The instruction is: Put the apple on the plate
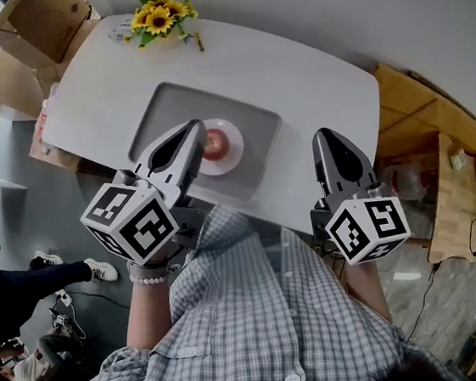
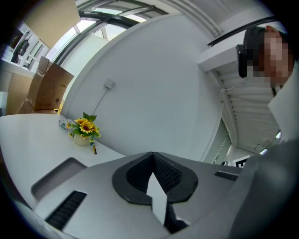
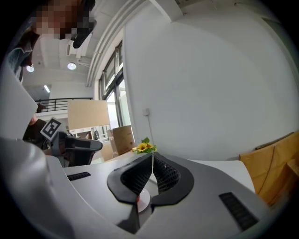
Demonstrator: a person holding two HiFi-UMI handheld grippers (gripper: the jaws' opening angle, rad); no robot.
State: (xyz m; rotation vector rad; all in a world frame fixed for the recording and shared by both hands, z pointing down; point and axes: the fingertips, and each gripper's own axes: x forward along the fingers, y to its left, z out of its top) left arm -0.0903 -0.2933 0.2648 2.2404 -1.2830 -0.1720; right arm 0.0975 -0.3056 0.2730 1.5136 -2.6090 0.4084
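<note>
A red apple [image 1: 215,144] lies on a small white plate [image 1: 233,146], which sits on a grey tray [image 1: 154,116] on the white table [image 1: 311,83]. My left gripper [image 1: 195,130] hangs over the plate's left rim, hiding part of the apple; it is shut and empty. In the left gripper view the left gripper [image 2: 152,158] points up at the wall, jaws closed. My right gripper [image 1: 326,136] is shut and empty, to the right of the tray near the table's front edge. Below the closed tips of the right gripper [image 3: 152,158] a sliver of the plate [image 3: 144,201] shows.
A vase of sunflowers [image 1: 159,18] stands at the table's far edge. Cardboard boxes [image 1: 38,29] are beyond the table's left end, and wooden furniture [image 1: 423,126] is at the right. A person's shoes [image 1: 102,269] are on the floor at the left.
</note>
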